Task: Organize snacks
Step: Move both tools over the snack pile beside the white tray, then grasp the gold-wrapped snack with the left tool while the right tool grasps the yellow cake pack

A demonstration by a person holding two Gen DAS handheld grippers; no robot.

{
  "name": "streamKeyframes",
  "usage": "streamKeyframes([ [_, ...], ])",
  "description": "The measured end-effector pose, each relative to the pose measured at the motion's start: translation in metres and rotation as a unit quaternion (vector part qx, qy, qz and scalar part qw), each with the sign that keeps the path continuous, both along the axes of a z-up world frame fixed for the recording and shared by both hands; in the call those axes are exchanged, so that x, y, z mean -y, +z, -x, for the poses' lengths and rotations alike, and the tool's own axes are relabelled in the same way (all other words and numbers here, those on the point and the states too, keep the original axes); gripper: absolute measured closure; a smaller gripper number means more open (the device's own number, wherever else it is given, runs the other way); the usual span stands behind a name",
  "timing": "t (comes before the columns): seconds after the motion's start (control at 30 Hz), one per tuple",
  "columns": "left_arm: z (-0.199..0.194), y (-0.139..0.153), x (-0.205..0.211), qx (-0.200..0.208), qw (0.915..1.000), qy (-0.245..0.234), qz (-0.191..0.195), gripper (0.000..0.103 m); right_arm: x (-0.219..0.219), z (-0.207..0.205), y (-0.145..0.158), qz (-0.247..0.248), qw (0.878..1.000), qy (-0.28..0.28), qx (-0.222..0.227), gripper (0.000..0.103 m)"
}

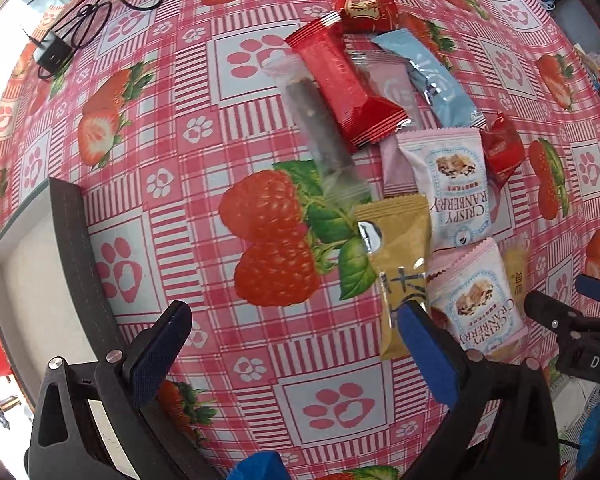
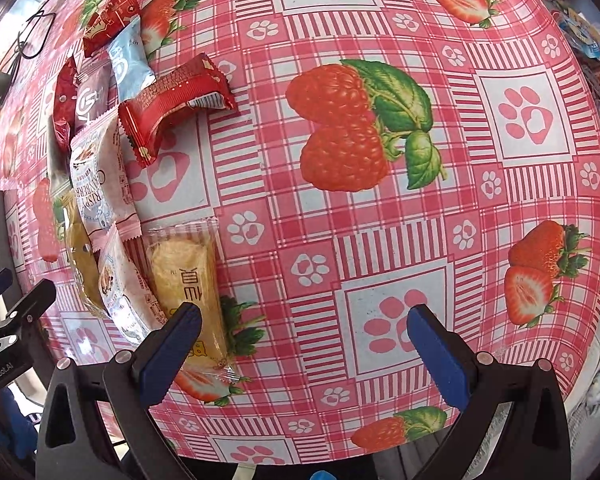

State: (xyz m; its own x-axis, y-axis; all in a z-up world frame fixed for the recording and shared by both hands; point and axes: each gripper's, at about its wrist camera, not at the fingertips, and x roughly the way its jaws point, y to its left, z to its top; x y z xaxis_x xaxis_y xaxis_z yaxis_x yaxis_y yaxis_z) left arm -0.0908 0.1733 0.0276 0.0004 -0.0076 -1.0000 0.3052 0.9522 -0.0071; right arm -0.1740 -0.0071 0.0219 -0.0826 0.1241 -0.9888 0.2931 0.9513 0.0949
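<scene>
Tablecloth (image 1: 220,128); only left view shows the box (image 1: 72,248).

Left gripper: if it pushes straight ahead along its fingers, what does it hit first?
Probably nothing but tablecloth. The left gripper is open, with bare cloth between its fingers. The yellow packet lies beside its right finger and may get clipped; the clear packet lies further ahead. Depth is unclear.

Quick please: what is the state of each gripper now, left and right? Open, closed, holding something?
Left gripper: open, fingers wide apart, holding nothing.
Right gripper: open, holding nothing; one finger is over the yellow snack packet.
</scene>
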Motion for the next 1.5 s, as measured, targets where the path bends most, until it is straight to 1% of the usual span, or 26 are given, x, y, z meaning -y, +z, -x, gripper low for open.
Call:
streamKeyframes([
  [0.07, -0.003, -0.005, 0.009, 0.005, 0.9998, -0.011, -0.016, 0.0, -0.002, -0.005, 0.002, -0.004, 1.0, -0.004, -0.002, 0.0],
  [0.1, -0.004, -0.004, 0.008, 0.008, 0.9999, -0.008, -0.009, 0.0, 0.0, -0.005, 0.001, -0.005, 1.0, -0.004, -0.005, 0.0],
  [0.17, -0.009, -0.006, 0.0, 0.007, 0.9999, -0.005, -0.011, 0.0, 0.0, -0.005, -0.003, -0.007, 1.0, -0.003, -0.012, 0.0],
  [0.2, -0.011, -0.007, -0.007, 0.009, 0.9997, -0.002, -0.021, 0.0, -0.003, -0.001, -0.006, -0.009, 1.0, -0.003, -0.014, 0.0],
  [0.23, -0.012, -0.011, -0.015, 0.006, 0.9992, -0.001, -0.041, 0.0, -0.006, -0.004, -0.007, -0.016, 1.0, -0.003, -0.017, 0.0],
  [0.27, -0.013, -0.014, -0.026, -0.001, 0.9988, 0.0, -0.05, 0.0, -0.013, -0.005, -0.011, -0.024, 1.0, -0.001, -0.018, 0.0],
  [0.33, -0.013, -0.016, -0.041, -0.019, 0.9992, 0.015, -0.033, 0.0, -0.026, -0.015, -0.019, -0.035, 0.999, 0.005, -0.017, 0.0],
  [0.4, -0.012, -0.013, -0.048, -0.019, 0.9994, 0.024, -0.013, 0.0, -0.039, -0.023, -0.021, -0.038, 0.999, 0.009, -0.023, 0.0],
  [0.43, -0.011, -0.004, -0.053, -0.017, 0.9996, 0.024, -0.002, 0.0, -0.041, -0.025, -0.02, -0.036, 0.999, 0.006, -0.023, 0.0],
  [0.5, -0.011, 0.003, -0.038, -0.015, 0.9997, 0.016, 0.01, 0.0, -0.043, -0.03, -0.02, -0.032, 0.999, -0.003, -0.019, 0.0],
  [0.57, -0.013, 0.002, -0.021, -0.015, 0.9998, 0.002, 0.012, 0.0, -0.04, -0.03, -0.021, -0.029, 0.999, -0.003, -0.02, 0.0],
  [0.7, -0.02, -0.008, 0.01, -0.015, 0.9996, -0.02, -0.012, 0.0, -0.031, -0.035, -0.017, -0.036, 0.999, -0.003, -0.028, 0.0],
  [0.73, -0.023, -0.008, 0.011, -0.013, 0.9997, -0.018, -0.011, 0.0, -0.033, -0.037, -0.016, -0.037, 0.999, 0.0, -0.028, 0.0],
  [0.8, -0.027, -0.013, 0.009, -0.003, 0.9991, -0.015, -0.039, 0.0, -0.042, -0.04, -0.017, -0.037, 0.999, 0.01, -0.032, 0.0],
  [0.87, -0.033, -0.021, -0.007, -0.005, 0.9981, -0.013, -0.06, 0.0, -0.049, -0.04, -0.017, -0.032, 0.999, 0.016, -0.039, 0.0],
  [0.9, -0.034, -0.022, -0.025, -0.013, 0.9988, -0.006, -0.047, 0.0, -0.051, -0.038, -0.019, -0.02, 0.999, 0.014, -0.044, 0.0],
  [0.97, -0.035, -0.025, -0.04, -0.025, 0.9988, 0.002, -0.042, 0.0, -0.05, -0.037, -0.022, -0.026, 0.999, -0.005, -0.044, 0.0],
  [1.07, -0.038, -0.028, -0.038, -0.024, 0.9988, 0.001, -0.042, 0.0, -0.048, -0.044, -0.019, -0.024, 0.999, 0.0, -0.042, 0.0],
  [1.1, -0.038, -0.024, -0.013, -0.028, 0.9989, 0.002, -0.038, 0.0, -0.045, -0.044, -0.02, -0.022, 0.999, 0.004, -0.044, 0.0],
  [1.13, -0.034, -0.025, -0.004, -0.032, 0.9989, 0.005, -0.035, 0.0, -0.043, -0.036, -0.025, -0.019, 0.999, 0.008, -0.045, 0.0],
  [1.17, -0.034, -0.026, -0.003, -0.036, 0.9989, 0.01, -0.03, 0.0, -0.044, -0.038, -0.025, -0.016, 0.999, 0.011, -0.047, 0.0],
  [1.23, -0.036, -0.031, -0.009, -0.05, 0.9981, 0.034, -0.011, 0.0, -0.054, -0.04, -0.023, -0.012, 0.999, 0.011, -0.052, 0.0],
  [1.37, -0.03, -0.028, -0.014, -0.046, 0.9976, 0.051, -0.012, 0.0, -0.054, -0.043, -0.02, -0.01, 0.999, 0.008, -0.051, 0.0],
  [1.43, -0.023, -0.024, -0.024, -0.061, 0.9954, 0.071, -0.017, 0.0, -0.05, -0.041, -0.02, -0.011, 0.998, 0.008, -0.054, 0.0],
  [1.47, -0.024, -0.025, -0.025, -0.069, 0.9943, 0.078, -0.019, 0.0, -0.045, -0.038, -0.027, -0.011, 0.998, 0.008, -0.055, 0.0],
  [1.5, -0.021, -0.024, -0.031, -0.074, 0.9937, 0.081, -0.023, 0.0, -0.045, -0.039, -0.026, -0.011, 0.998, 0.007, -0.054, 0.0],
])
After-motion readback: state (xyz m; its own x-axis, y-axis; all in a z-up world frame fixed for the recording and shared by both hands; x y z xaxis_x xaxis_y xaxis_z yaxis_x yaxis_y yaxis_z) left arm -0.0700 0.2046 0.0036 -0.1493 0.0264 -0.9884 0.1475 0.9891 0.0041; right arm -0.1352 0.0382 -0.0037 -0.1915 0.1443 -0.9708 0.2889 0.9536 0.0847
